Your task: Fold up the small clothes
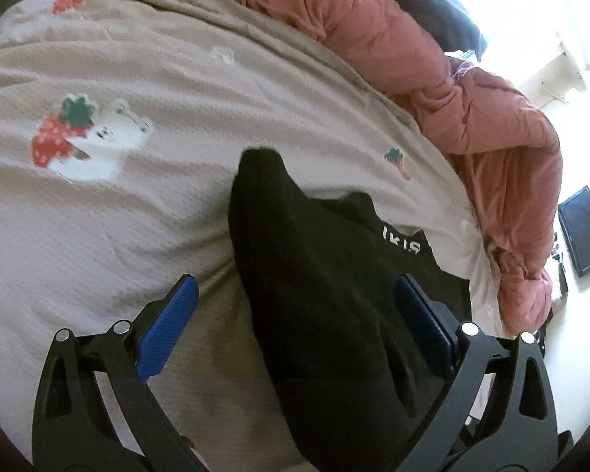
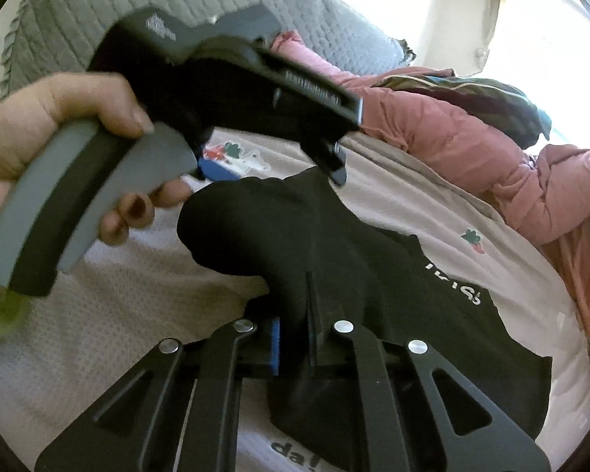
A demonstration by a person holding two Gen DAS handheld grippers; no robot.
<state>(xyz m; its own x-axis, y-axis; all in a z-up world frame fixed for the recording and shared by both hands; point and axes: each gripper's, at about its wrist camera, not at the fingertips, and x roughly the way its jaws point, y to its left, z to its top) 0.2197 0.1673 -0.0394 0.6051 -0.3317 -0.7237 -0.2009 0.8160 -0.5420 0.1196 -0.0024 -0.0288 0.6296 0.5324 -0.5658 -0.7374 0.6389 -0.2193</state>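
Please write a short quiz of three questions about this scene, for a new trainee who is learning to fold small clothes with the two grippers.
1. True or false: the right gripper is shut on the black garment.
2. How do the left gripper's jaws stand? A) shut on the pink quilted jacket B) open, with black cloth between them C) shut on the bed cover
3. What is printed on the beige bed cover beside the garment?

Key
1. True: its blue pads pinch a raised fold of the cloth.
2. B
3. A strawberry with a white bear.
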